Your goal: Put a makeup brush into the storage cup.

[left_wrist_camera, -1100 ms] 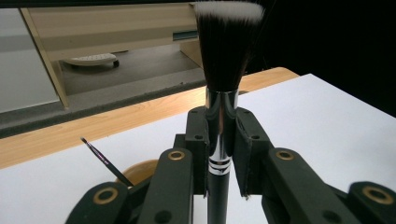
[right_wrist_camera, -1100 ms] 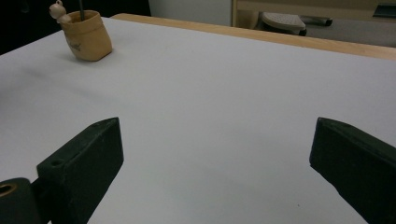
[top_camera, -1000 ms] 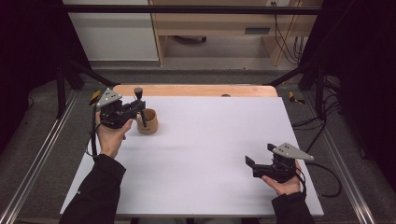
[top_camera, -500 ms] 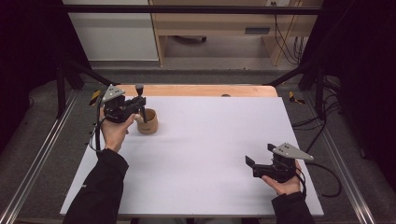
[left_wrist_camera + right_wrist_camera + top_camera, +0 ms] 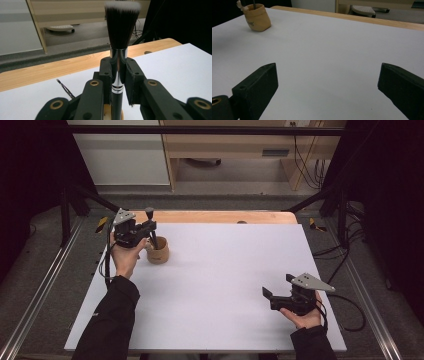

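Makeup brush (image 5: 118, 75) held upright, bristles up, silver ferrule clamped between the two black jaws of the left tongs (image 5: 117, 72). Stood near the far left corner of the tabletop (image 5: 225, 285), lower end of the black handle down inside the mouth of a small tan cup (image 5: 158, 252); cannot tell whether the handle touched the cup's bottom. Seen from above as a dark stick with a rounded top (image 5: 151, 226), leaning slightly over the cup. Left tongs (image 5: 141, 231) closed tight on the brush, gripped from the left edge side by the left hand (image 5: 125, 257), dark sleeve running back toward the near edge.

Thin dark stick (image 5: 65, 88) with a pale tip also seen rising from the cup just beside the brush. Cup shown in the right gripper view as a soft tan pouch shape (image 5: 258, 17) with a thin rod standing in it.

Right tongs (image 5: 276, 292) well apart from all that, near the near right corner, resting in the right hand (image 5: 303, 316) just above the white surface. Jaws spread wide, bare tabletop between them (image 5: 324, 62). Strip of bare wood (image 5: 215, 216) along the far edge.
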Tool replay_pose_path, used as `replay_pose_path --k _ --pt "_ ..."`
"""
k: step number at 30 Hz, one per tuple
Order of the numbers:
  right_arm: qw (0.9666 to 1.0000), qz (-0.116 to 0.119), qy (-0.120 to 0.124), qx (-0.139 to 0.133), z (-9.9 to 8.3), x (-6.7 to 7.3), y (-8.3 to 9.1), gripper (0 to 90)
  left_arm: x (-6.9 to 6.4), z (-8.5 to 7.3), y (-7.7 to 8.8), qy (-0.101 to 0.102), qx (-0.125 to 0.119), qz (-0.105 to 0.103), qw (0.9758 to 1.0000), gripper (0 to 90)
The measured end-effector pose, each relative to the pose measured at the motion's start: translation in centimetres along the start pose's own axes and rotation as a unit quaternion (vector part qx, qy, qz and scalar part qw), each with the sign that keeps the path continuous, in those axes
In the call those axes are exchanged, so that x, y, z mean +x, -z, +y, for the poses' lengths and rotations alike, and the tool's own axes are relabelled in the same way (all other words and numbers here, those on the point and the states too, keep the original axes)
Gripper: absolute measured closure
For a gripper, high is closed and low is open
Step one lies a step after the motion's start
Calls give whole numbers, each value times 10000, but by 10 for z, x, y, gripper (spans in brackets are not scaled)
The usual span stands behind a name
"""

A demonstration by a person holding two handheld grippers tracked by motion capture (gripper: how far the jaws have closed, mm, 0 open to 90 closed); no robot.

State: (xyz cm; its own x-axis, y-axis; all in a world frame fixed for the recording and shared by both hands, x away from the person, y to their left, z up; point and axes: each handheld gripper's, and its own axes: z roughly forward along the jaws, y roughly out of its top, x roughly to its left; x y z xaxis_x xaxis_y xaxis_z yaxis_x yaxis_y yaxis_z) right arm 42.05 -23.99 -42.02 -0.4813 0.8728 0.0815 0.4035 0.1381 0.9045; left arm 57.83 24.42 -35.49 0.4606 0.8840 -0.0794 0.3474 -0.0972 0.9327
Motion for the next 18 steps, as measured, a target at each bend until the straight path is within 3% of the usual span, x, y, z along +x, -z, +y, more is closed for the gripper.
replay_pose_path --k 7,18 --pt "10000 3 18 15 0 0 -1 36 3 -4 -8 58 -11 60 10000 773" --pt "10000 -4 23 21 0 0 -1 36 2 -8 -15 -41 31 146 9999 773"
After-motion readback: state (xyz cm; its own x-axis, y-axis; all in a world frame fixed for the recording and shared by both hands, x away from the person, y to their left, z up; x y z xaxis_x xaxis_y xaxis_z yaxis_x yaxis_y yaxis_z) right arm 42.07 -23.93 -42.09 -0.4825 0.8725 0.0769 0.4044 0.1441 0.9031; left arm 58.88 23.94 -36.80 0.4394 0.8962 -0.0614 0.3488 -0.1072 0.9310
